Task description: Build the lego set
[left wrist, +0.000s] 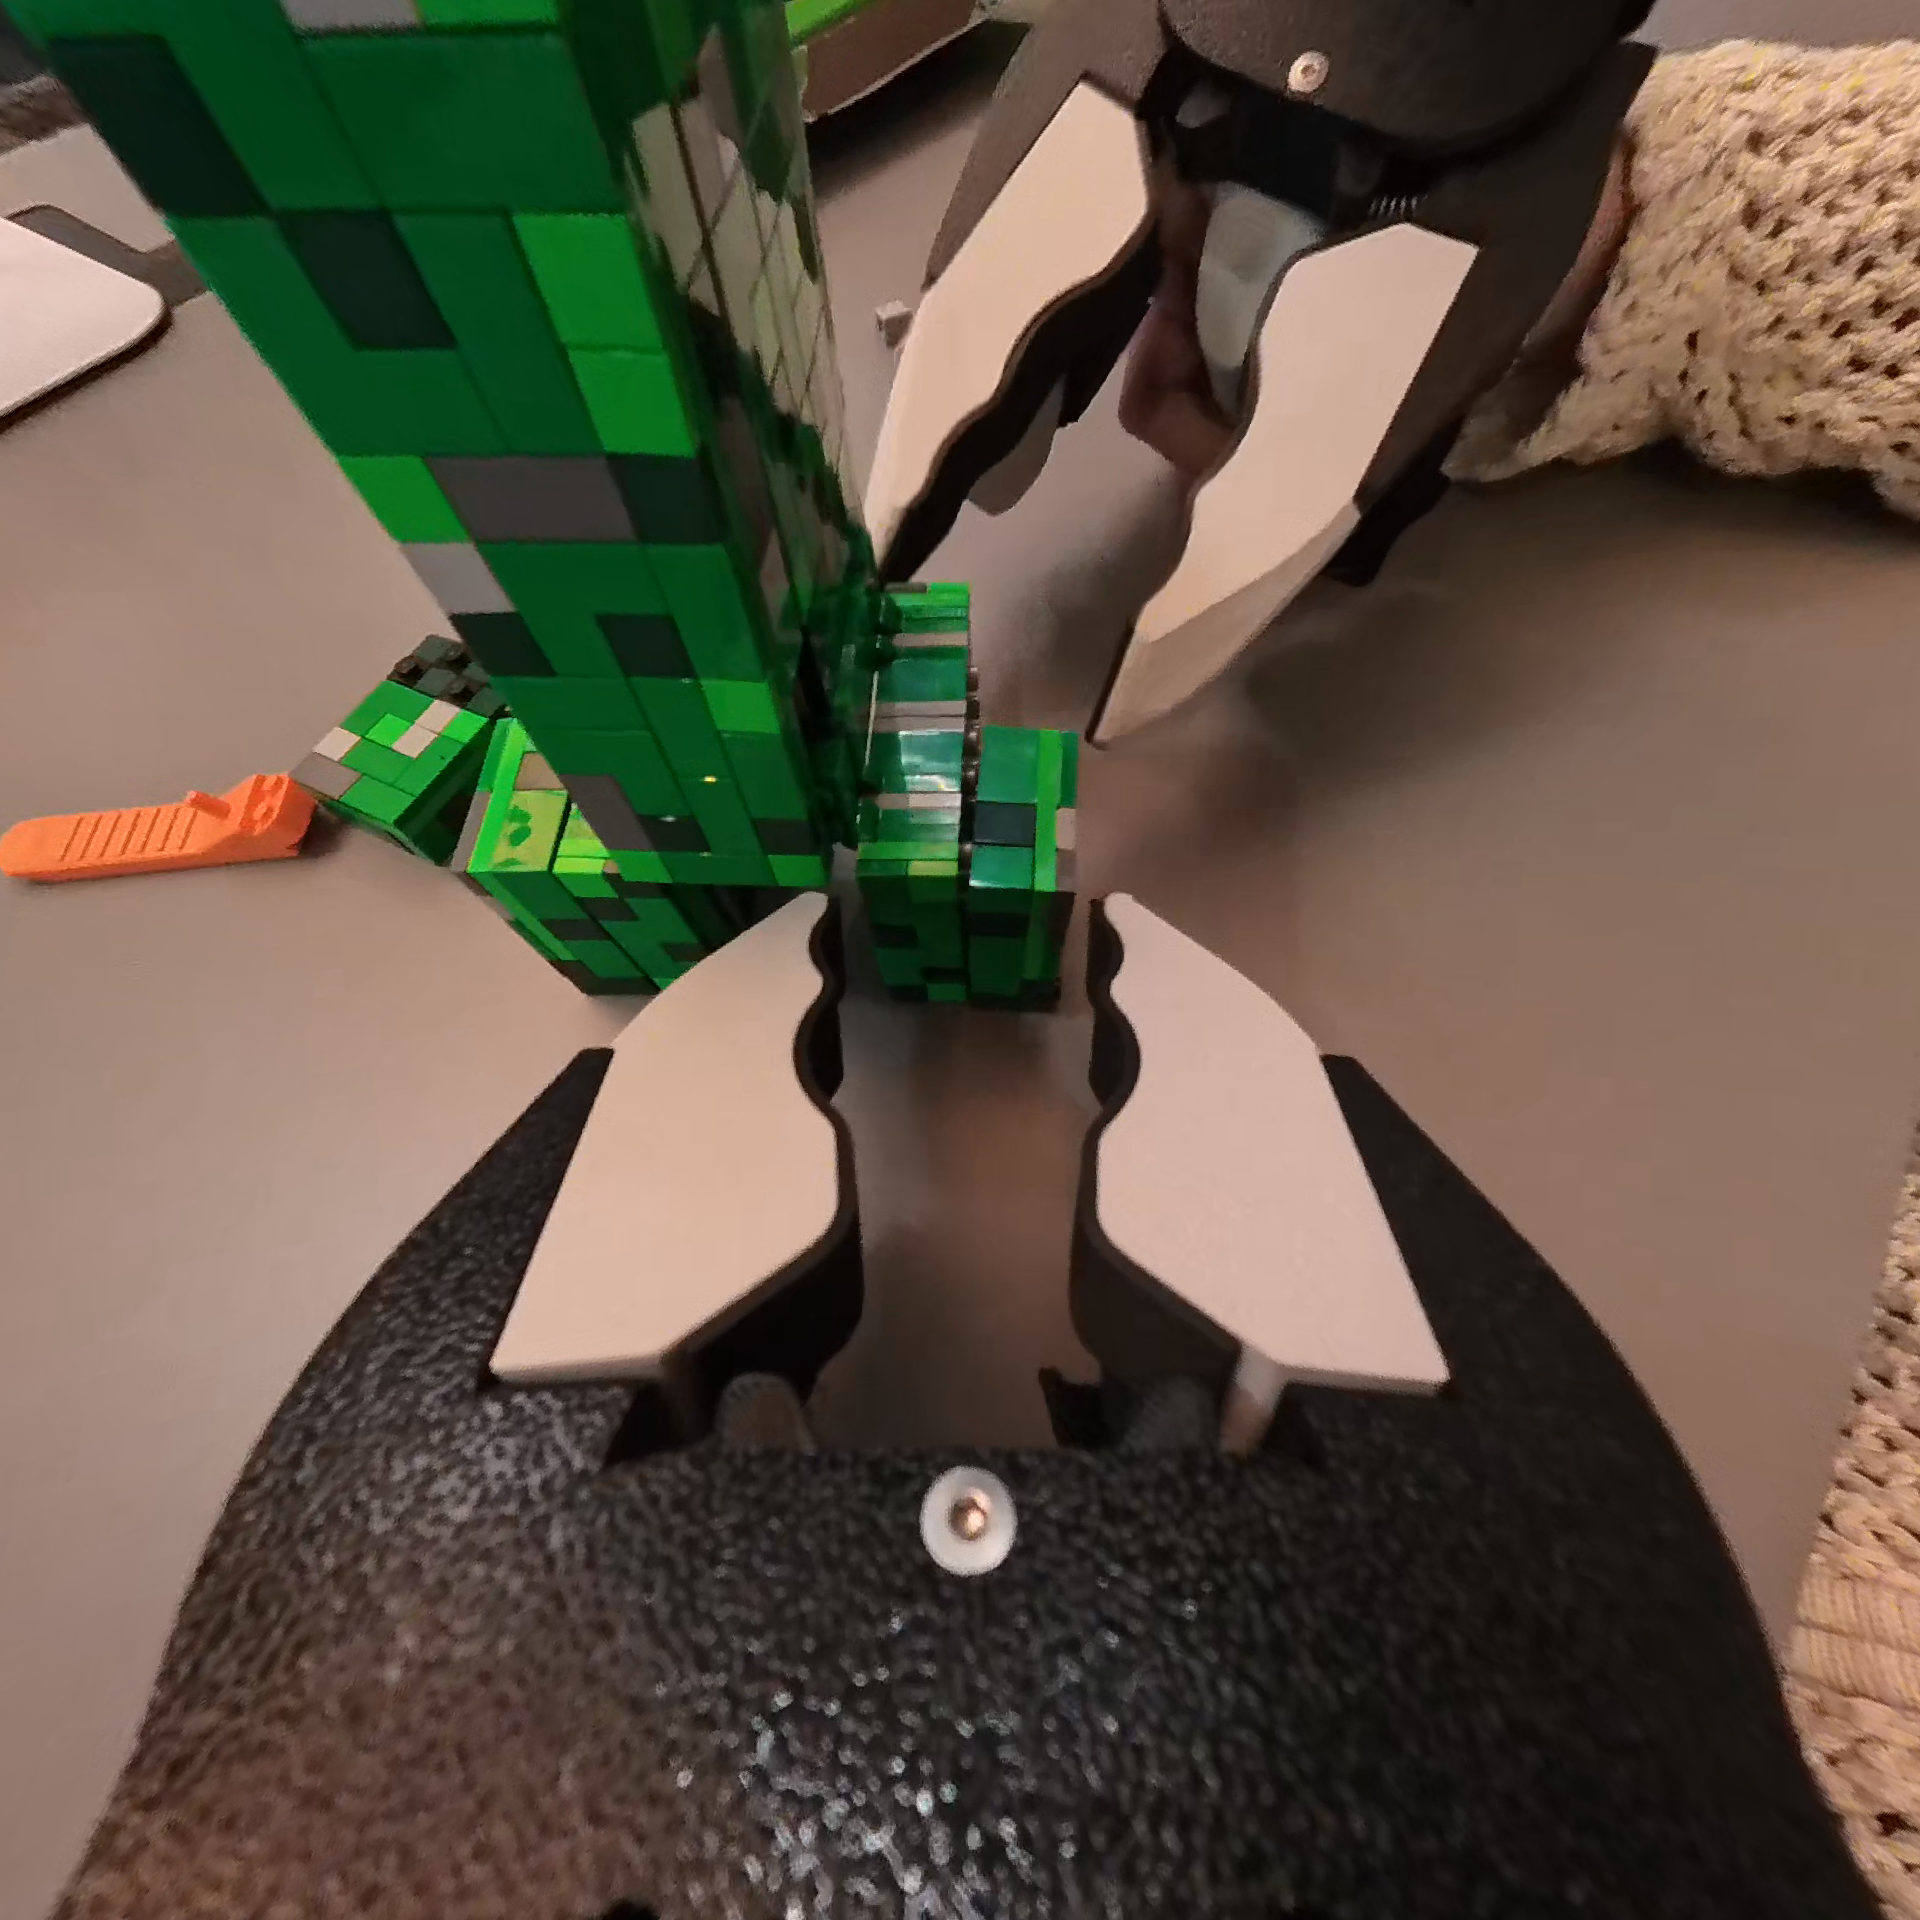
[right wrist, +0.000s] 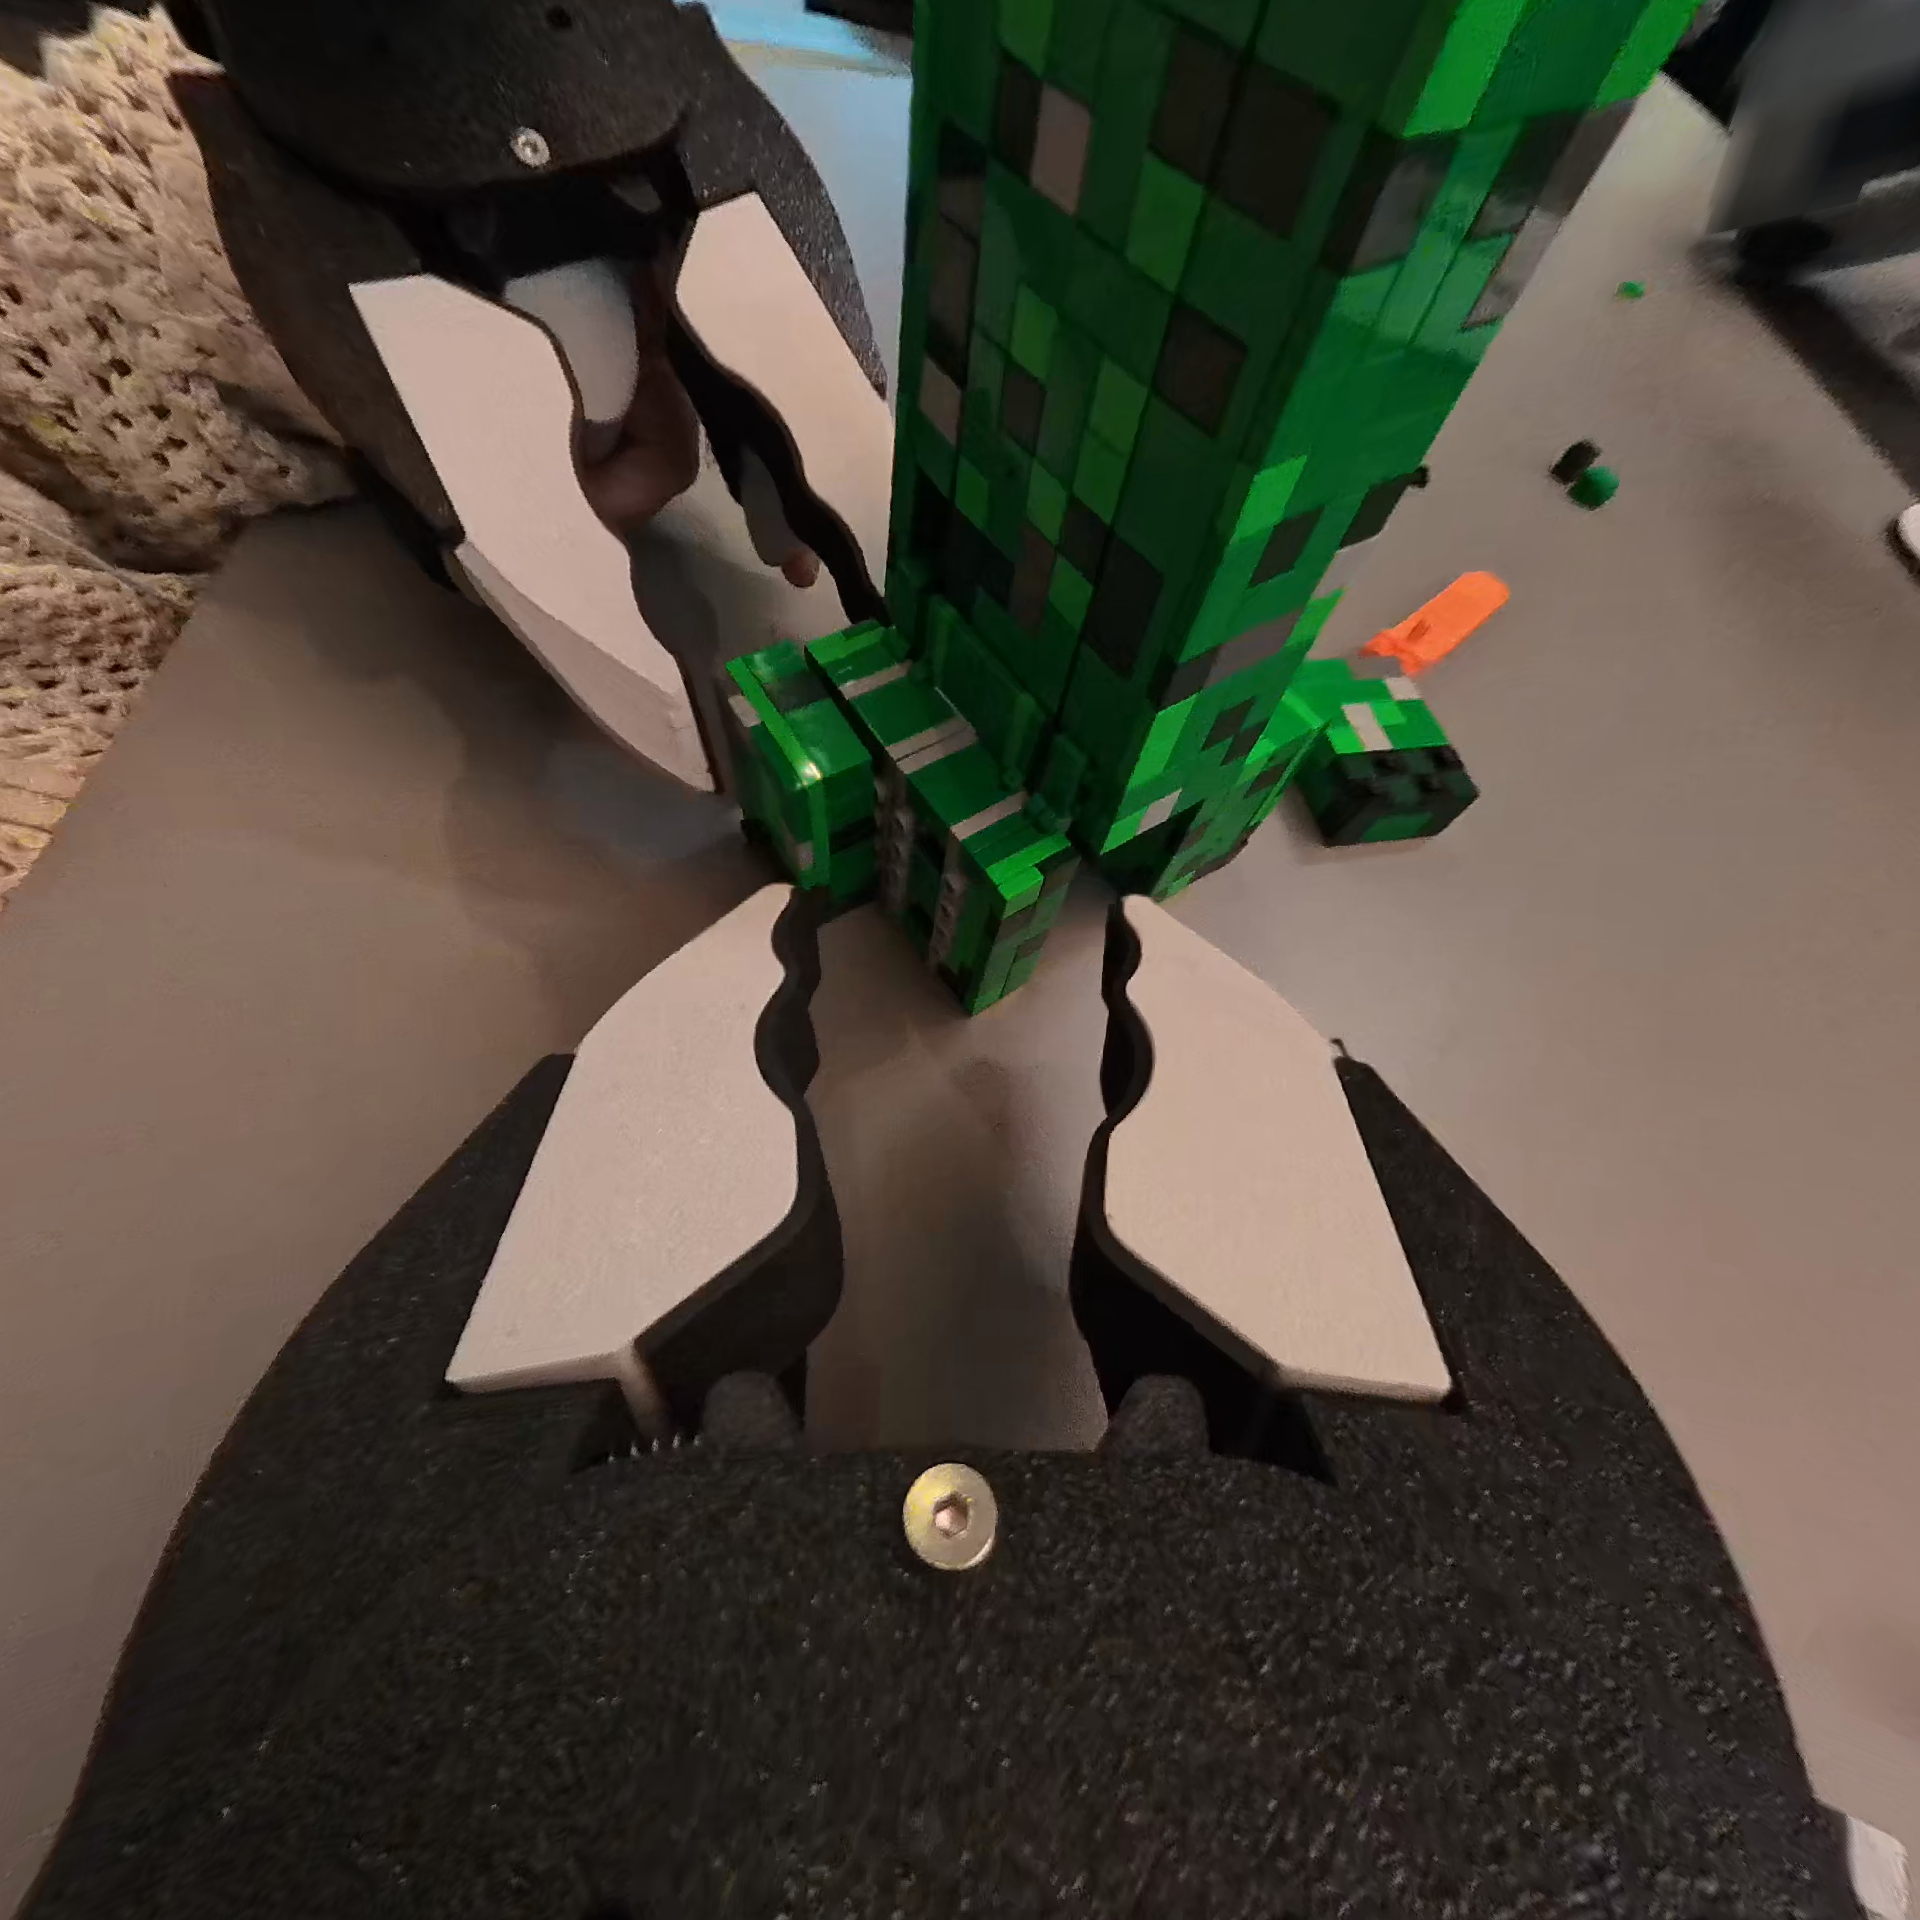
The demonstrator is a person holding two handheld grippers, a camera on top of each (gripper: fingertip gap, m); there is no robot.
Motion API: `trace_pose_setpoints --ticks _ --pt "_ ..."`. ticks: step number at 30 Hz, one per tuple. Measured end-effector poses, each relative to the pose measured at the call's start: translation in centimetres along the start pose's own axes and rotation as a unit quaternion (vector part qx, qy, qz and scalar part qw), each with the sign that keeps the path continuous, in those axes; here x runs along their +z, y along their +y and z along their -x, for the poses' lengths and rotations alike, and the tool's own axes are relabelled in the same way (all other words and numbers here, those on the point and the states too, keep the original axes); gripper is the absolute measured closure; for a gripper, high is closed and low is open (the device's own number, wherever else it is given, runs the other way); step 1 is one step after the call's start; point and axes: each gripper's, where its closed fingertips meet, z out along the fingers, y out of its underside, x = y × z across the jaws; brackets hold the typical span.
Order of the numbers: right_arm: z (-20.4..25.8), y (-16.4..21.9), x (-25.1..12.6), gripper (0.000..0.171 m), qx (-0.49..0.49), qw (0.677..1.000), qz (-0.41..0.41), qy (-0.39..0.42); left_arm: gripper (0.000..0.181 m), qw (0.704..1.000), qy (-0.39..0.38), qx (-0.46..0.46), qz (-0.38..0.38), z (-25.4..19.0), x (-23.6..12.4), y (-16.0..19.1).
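Jaws of both grippers, left point(left wrist: 961, 914) and right point(right wrist: 951, 914), released; foot block point(left wrist: 966, 883) sits dead ahead between left's tips, upright, beside tower point(left wrist: 499, 416).

My left gripper point(left wrist: 961, 914) has pale grey fingers on a speckled black body. Ahead of it stands a lego tower point(left wrist: 540, 436) in pixelated light green, dark green and grey. Orange brick separator point(left wrist: 156, 831) left of it, grey table point(left wrist: 1455, 935), cream knit sleeve point(left wrist: 1766, 291) far right.

Your left gripper point(left wrist: 961, 914) faces foot block point(left wrist: 966, 894) at tower point(left wrist: 582, 436) base; brick separator point(left wrist: 156, 831) far left on table point(left wrist: 1455, 935).
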Motion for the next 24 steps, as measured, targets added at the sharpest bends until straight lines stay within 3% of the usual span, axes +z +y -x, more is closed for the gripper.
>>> trace_pose_setpoints --ticks 17,24 --pt "0.7 0.6 0.7 0.12 0.01 0.999 0.029 -0.028 0.144 1.0 -0.01 0.024 0.014 0.2 0.7 0.2" --pt "-0.7 -1.1 0.3 0.085 -0.008 0.998 -0.028 0.049 0.144 0.999 -0.013 0.026 0.014 0.3 0.7 0.2"
